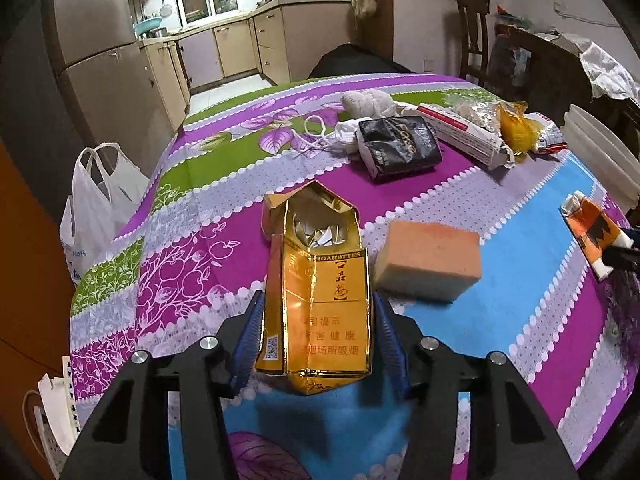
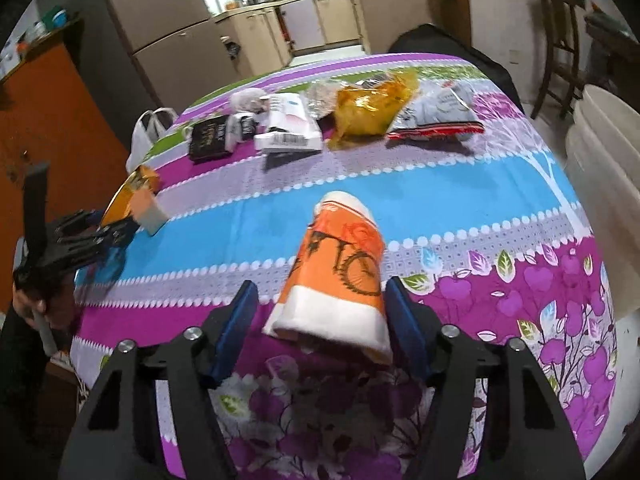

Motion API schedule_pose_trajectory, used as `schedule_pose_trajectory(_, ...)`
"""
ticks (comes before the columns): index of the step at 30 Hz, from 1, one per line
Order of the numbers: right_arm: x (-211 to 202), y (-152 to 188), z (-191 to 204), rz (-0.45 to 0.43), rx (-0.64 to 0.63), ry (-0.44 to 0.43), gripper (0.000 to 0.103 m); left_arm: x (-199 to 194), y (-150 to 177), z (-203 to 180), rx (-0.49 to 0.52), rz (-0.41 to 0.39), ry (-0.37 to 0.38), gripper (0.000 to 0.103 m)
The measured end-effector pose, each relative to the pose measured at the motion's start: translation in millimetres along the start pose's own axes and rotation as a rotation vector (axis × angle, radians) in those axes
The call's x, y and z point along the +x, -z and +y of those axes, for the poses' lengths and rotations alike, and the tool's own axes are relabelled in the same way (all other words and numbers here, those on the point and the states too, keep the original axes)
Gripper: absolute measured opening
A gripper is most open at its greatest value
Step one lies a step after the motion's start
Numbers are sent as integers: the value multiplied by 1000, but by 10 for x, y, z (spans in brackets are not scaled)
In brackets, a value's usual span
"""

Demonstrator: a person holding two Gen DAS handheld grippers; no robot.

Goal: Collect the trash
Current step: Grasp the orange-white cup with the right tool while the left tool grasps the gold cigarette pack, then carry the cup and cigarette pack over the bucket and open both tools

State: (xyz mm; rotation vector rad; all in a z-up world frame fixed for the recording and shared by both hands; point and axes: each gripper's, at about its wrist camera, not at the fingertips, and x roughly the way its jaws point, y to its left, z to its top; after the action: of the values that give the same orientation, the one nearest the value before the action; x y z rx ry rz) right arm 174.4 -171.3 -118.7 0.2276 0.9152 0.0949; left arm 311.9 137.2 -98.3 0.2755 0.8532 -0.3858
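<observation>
1. Two blue-padded fingers of the left gripper (image 1: 318,298) set partway closed on either side of a gold cigarette pack (image 1: 320,312), both pads against its sides, pack clamped between them with its torn top open and pointing away.
2. Just left of the orange sponge (image 1: 428,264), nearly touching it: that gold pack, over the floral tablecloth (image 1: 520,208).
3. Well beyond the sponge, in a loose row: black packet (image 1: 400,146), white-and-red box (image 1: 464,134), yellow bag (image 1: 516,128), and a white cloth lump (image 1: 368,102) farthest back.
4. Far right of the sponge, at the frame edge: an orange tissue packet (image 1: 592,236) with dark gripper fingers at its near end.
5. Far left of the sponge, hanging beside the table: a white plastic bag (image 1: 100,204).
6. From the right wrist: right gripper (image 2: 322,284) about half closed around the orange tissue packet, right pad touching its side, a thin gap seeming to show at the left pad; cannot tell whether gripped firmly, packet blurred.
7. Well right of the sponge, on the blue stripe: that tissue packet, printed with a bicycle.
8. Right beside the sponge, at the left edge: the left gripper with the gold pack, a hand (image 2: 28,300) on its handle.
</observation>
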Motion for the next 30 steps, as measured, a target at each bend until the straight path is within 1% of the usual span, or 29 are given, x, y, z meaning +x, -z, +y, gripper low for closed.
schedule_pose_trajectory(2,9,8,-20,-11,6,13,48,-18,35,-12,4,-7,3,53)
schedule_pose_trajectory(4,20,8,-18,-18,1,26,45,-34,57,-35,8,-17,-5,53)
schedule_pose_trajectory(8,3,27,-46,-34,7,11,41,-97,127,-105,0,-37,-25,52)
schedule_pose_trajectory(13,-57,86,-56,-33,-2,-18,38,-237,290,-117,-90,-47,-32,51)
schedule_pose_trajectory(18,-188,114,33,-65,-36,-25,37,-447,433,-127,-180,-53,-95,51)
schedule_pose_trajectory(22,-320,133,99,-88,-67,-29,37,-654,528,-161,-259,-62,-123,51)
schedule_pose_trajectory(24,-356,148,128,-89,-77,-36,37,-719,557,-202,-283,-53,-142,51)
schedule_pose_trajectory(27,-368,172,162,-79,-87,-51,37,-766,577,-280,-307,-32,-190,51)
schedule_pose_trajectory(30,-370,207,196,-74,-99,-57,37,-782,596,-328,-348,-15,-190,51)
